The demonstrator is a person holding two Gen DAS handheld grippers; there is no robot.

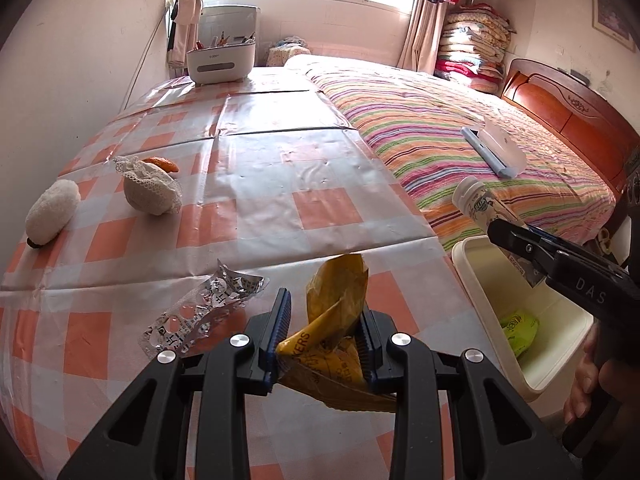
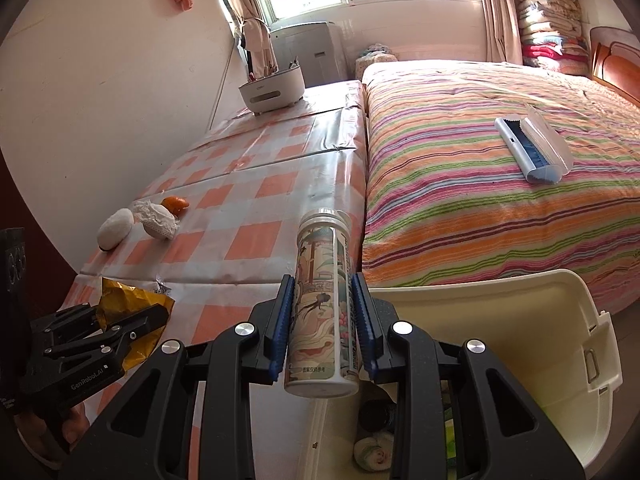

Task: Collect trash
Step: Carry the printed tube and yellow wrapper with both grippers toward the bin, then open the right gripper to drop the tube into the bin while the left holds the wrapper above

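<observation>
Two grippers grip trash: left gripper (image 1: pixel 324 320) fingers clench a yellow wrapper (image 1: pixel 338 304) above the counter (image 1: pixel 248 200); right gripper (image 2: pixel 323 320) fingers clamp a tube (image 2: pixel 322 308) beside the cream bin (image 2: pixel 560 344).

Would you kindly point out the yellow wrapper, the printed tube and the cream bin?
yellow wrapper (image 1: pixel 338 300): left wrist view, its upper crumpled part.
printed tube (image 2: pixel 320 312): right wrist view, mid-body label.
cream bin (image 2: pixel 520 284): right wrist view, far rim.

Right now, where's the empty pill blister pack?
In the left wrist view the blister pack lies flat on the checked tablecloth, just left of the left hand-held gripper, which holds a yellow wrapper.
</observation>
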